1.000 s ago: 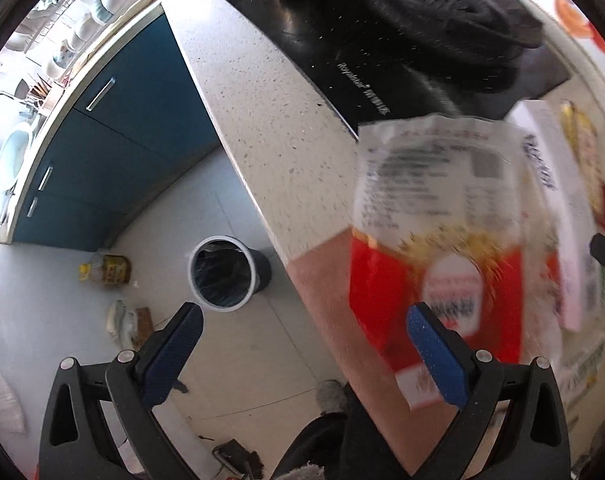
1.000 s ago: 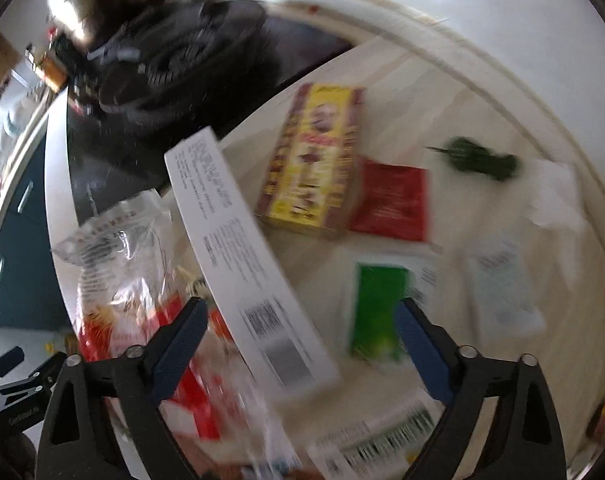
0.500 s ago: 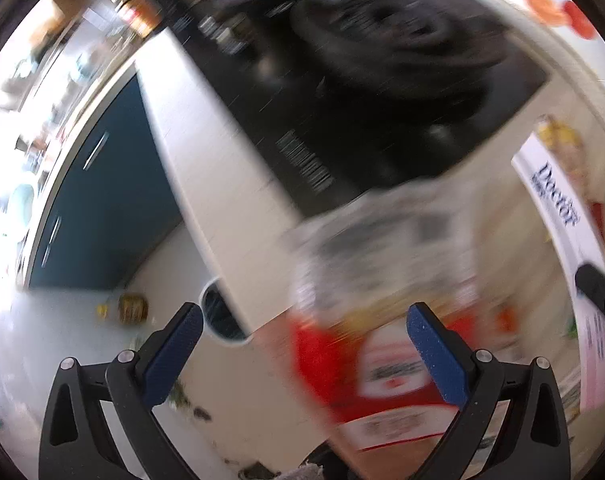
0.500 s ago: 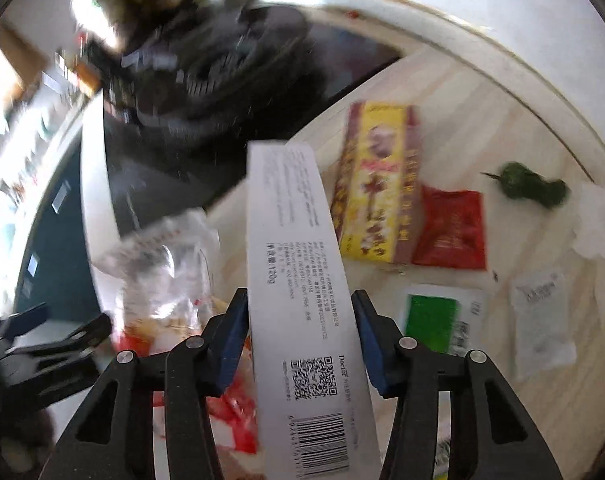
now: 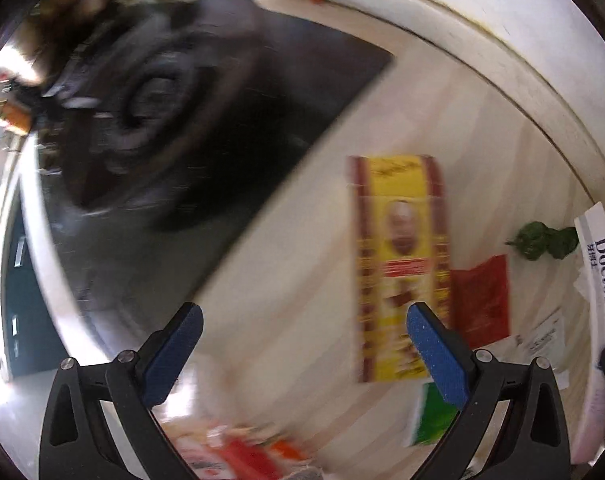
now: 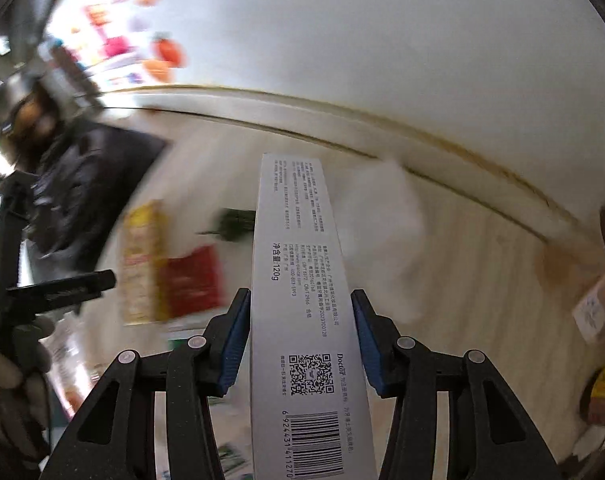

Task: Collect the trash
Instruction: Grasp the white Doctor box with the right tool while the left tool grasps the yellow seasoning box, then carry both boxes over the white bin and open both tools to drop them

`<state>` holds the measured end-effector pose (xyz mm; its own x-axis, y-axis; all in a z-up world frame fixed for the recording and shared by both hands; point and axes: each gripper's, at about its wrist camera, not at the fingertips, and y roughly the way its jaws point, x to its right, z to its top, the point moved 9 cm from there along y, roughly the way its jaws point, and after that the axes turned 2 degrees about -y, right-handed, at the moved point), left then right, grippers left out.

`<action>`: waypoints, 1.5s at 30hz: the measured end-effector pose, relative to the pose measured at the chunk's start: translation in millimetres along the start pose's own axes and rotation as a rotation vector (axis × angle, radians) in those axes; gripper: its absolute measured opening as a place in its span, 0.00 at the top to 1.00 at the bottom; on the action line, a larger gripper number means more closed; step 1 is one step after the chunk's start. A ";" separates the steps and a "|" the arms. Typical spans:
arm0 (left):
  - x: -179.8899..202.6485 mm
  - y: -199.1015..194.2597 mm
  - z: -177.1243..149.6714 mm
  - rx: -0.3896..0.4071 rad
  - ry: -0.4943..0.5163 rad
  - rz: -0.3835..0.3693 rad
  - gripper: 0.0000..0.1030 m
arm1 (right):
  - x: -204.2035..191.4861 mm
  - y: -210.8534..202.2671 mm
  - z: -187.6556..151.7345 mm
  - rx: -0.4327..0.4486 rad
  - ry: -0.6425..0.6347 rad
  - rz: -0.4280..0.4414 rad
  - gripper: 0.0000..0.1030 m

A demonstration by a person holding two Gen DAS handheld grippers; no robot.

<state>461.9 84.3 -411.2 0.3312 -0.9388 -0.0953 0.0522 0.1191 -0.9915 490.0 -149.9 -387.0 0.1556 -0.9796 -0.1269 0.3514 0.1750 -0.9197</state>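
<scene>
Fingers [image 6: 238,340] of the right gripper [image 6: 300,340] clamp a long white box [image 6: 302,300], lifted above the counter [image 6: 462,280]; only this view shows its barcode and the wall behind. Left gripper [image 5: 302,354] hangs spread wide with nothing between its pads, over a yellow box [image 5: 400,264], a red packet [image 5: 480,300], a green scrap [image 5: 542,240] and the black stove [image 5: 174,120].
</scene>
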 end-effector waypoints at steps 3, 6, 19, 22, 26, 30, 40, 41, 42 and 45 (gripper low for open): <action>22.5 10.2 1.0 -0.025 0.005 -0.080 0.00 | 20.3 24.1 -3.4 -0.029 0.032 -0.036 0.50; 36.7 17.4 -0.4 -0.064 0.023 -0.107 0.01 | 27.1 37.8 -9.3 -0.050 0.036 -0.051 0.51; 44.7 -9.3 8.4 0.010 0.101 -0.166 0.82 | 2.4 56.6 -1.9 -0.056 0.024 -0.060 0.53; 35.8 -25.5 6.5 0.050 0.107 -0.154 0.82 | 1.0 32.5 3.3 -0.015 0.029 -0.037 0.53; 5.4 -60.8 -7.9 0.117 0.091 -0.158 0.82 | -14.8 4.8 11.0 0.028 0.039 0.012 0.53; -12.6 -98.4 -31.5 0.185 0.049 -0.173 0.82 | -28.9 -32.4 5.6 0.063 0.032 0.064 0.53; -162.7 -154.0 -111.0 0.316 -0.153 -0.162 0.82 | -165.2 -104.0 -48.1 0.084 -0.195 0.182 0.53; -179.3 -155.1 -122.1 0.318 -0.172 -0.156 0.82 | -192.6 -107.7 -59.5 0.078 -0.234 0.202 0.53; -209.5 -155.3 -138.5 0.320 -0.205 -0.147 0.82 | -212.1 -109.6 -69.1 0.073 -0.262 0.216 0.53; -280.9 -142.6 -181.3 0.306 -0.282 -0.112 0.82 | -283.7 -112.7 -112.9 0.048 -0.360 0.262 0.53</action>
<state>190.7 272.3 -259.1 0.5502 -0.8311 0.0813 0.3653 0.1521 -0.9184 302.0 97.2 -289.3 0.5536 -0.8065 -0.2078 0.2982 0.4249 -0.8547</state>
